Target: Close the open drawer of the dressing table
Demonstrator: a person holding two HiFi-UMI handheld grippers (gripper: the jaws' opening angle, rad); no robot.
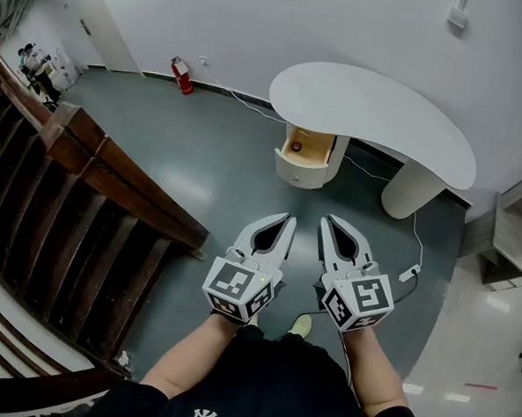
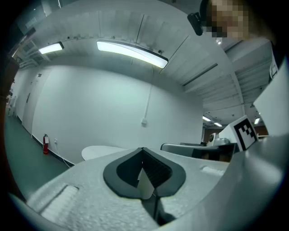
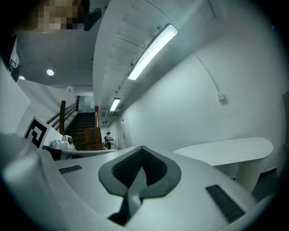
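The white dressing table stands against the far wall on a rounded leg and a round drawer unit. Its top drawer is pulled open toward me, showing a wooden inside with a small red thing in it. My left gripper and right gripper are held side by side, level, well short of the drawer, both shut and empty. The left gripper view has its shut jaws meeting at a point, with the table top far behind. In the right gripper view the table top lies beyond its shut jaws.
A dark wooden stair railing runs along the left. A red fire extinguisher stands by the back wall. A white cable with a plug trails on the grey floor right of my hands. A pale shelf unit sits at far right.
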